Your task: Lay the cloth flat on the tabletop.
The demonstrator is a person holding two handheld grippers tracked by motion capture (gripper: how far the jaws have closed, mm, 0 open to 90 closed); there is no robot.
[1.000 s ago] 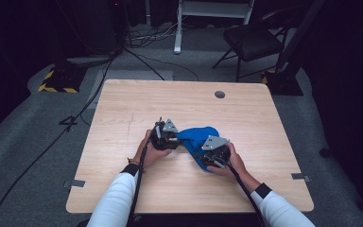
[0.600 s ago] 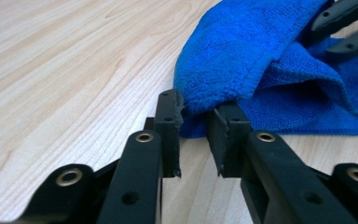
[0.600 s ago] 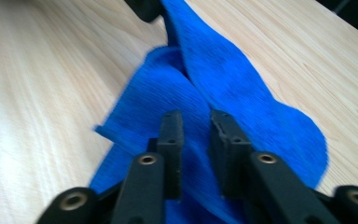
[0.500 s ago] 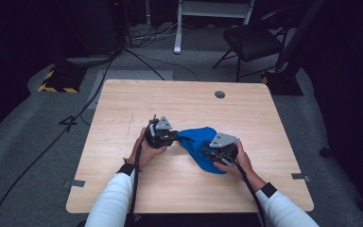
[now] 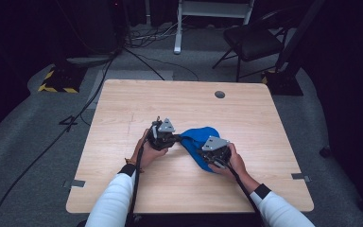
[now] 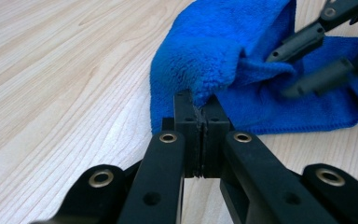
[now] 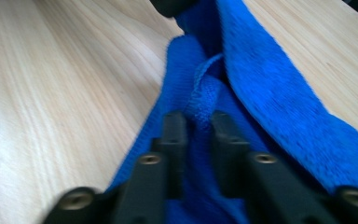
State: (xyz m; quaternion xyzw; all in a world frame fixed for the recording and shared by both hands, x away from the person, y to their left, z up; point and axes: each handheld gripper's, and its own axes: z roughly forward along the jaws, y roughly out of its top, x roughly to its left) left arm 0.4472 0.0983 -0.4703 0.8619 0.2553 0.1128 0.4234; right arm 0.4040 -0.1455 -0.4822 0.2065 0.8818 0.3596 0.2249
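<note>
Both grippers closing in on blue microfibre cloth (image 5: 199,139) since second ago, cloth bunching narrower. Wooden table (image 5: 137,99) bearing cloth just right of centre. Left gripper (image 6: 199,122) clamping cloth corner at 9 o'clock, jaws together. Right gripper (image 7: 197,122) just been closing, fold between jaws at 4 o'clock. Step: securing both corners. Next: lifting together, keeping tension even.

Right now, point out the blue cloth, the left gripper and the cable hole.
blue cloth (image 6: 214,51), left gripper view, raised fold.
left gripper (image 6: 199,107), left gripper view, shut tips.
cable hole (image 5: 220,94), high view, centre.
</note>
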